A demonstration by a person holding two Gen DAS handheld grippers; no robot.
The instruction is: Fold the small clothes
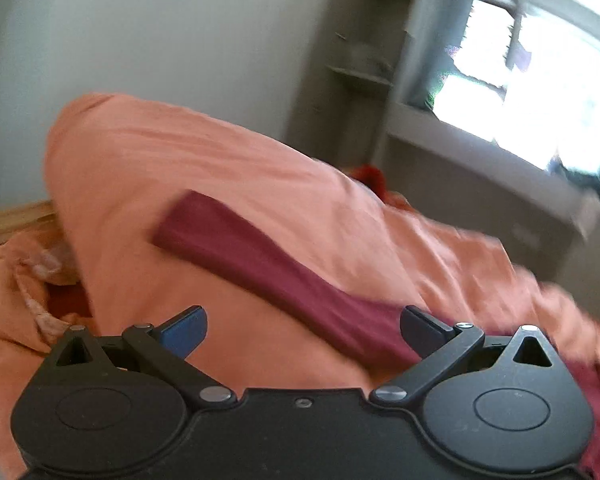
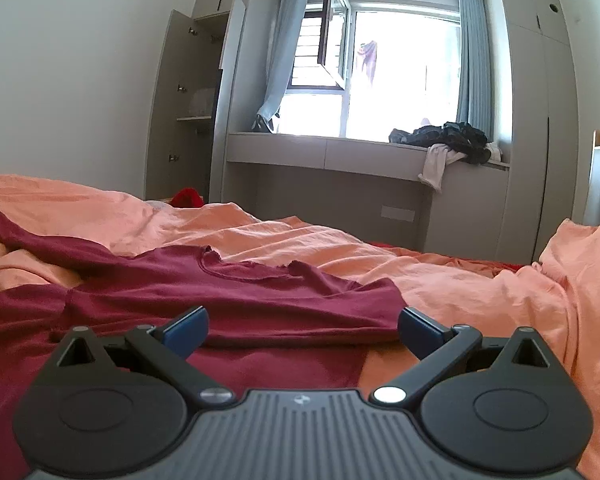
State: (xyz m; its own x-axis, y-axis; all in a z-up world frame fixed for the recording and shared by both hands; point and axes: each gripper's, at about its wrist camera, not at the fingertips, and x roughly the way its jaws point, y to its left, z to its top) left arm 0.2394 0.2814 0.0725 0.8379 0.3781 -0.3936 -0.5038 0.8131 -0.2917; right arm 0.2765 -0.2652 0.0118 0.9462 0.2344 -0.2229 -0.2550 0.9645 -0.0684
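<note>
A dark red long-sleeved top (image 2: 228, 292) lies spread on the orange bedsheet (image 2: 440, 280), neckline facing away. Its right sleeve is folded across the body; its left sleeve stretches out to the far left. My right gripper (image 2: 302, 330) is open, low over the folded sleeve and the top's near right edge, holding nothing. In the blurred, tilted left wrist view, the long red sleeve (image 1: 268, 268) runs diagonally over the orange sheet (image 1: 180, 152). My left gripper (image 1: 302, 330) is open just above the sleeve's near end, empty.
A window bench (image 2: 340, 152) with a pile of dark and white clothes (image 2: 448, 140) stands beyond the bed. An open grey cupboard (image 2: 192, 100) is at the back left. A bright red item (image 2: 186, 198) lies at the bed's far edge. Rumpled sheet rises at the right.
</note>
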